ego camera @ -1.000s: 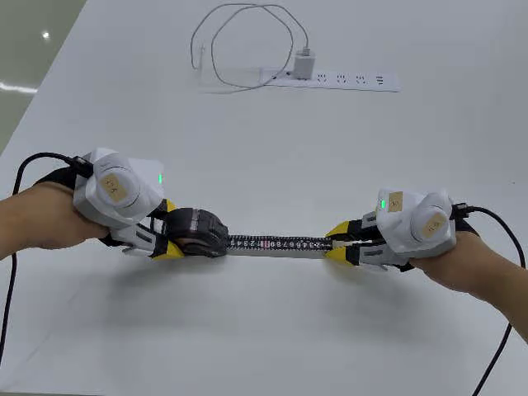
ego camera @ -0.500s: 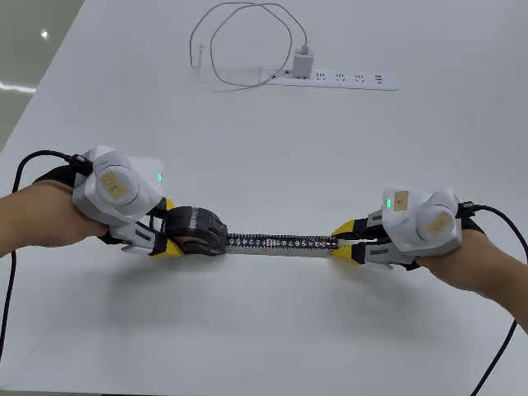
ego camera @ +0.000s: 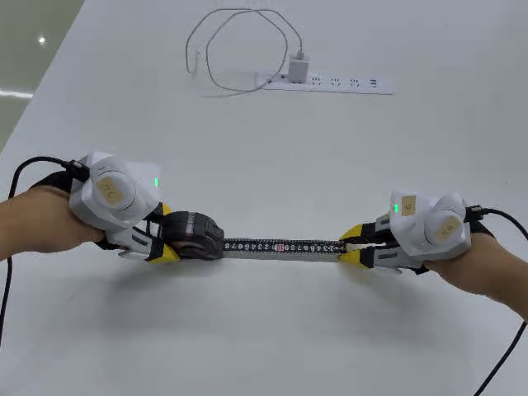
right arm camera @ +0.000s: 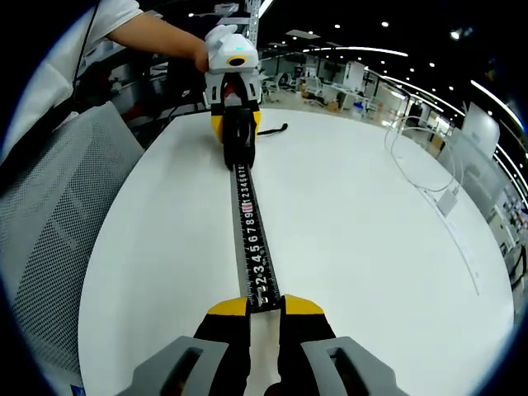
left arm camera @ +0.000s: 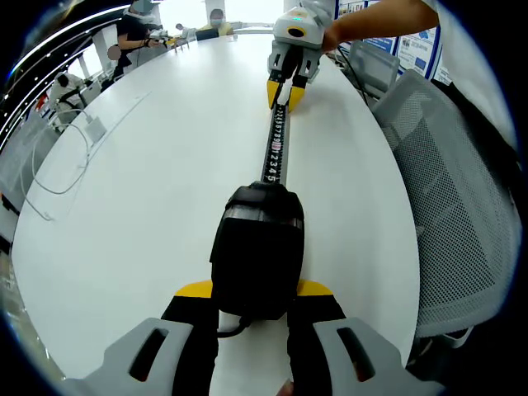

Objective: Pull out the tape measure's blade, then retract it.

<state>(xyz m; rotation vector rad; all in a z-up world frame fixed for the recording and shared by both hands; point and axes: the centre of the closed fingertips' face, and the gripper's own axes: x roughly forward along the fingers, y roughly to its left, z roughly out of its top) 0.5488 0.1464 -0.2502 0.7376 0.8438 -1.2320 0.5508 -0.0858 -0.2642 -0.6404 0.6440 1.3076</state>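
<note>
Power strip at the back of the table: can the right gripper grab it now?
Probably not yet. The right gripper is shut on the tip of the blade, and the power strip lies far across the white table. Nothing blocks the way, though.

One tape measure (ego camera: 195,235) sits on the desk (ego camera: 272,148), with two claws: left claw (ego camera: 167,232) and right claw (ego camera: 352,245). By the far edge are one power strip (ego camera: 330,82) and one charger (ego camera: 298,68).

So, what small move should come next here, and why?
Probably draw the right gripper a little farther from the tape measure case: the left gripper clamps it, the right one pinches the end of the blade, and only a short length is out.
</note>
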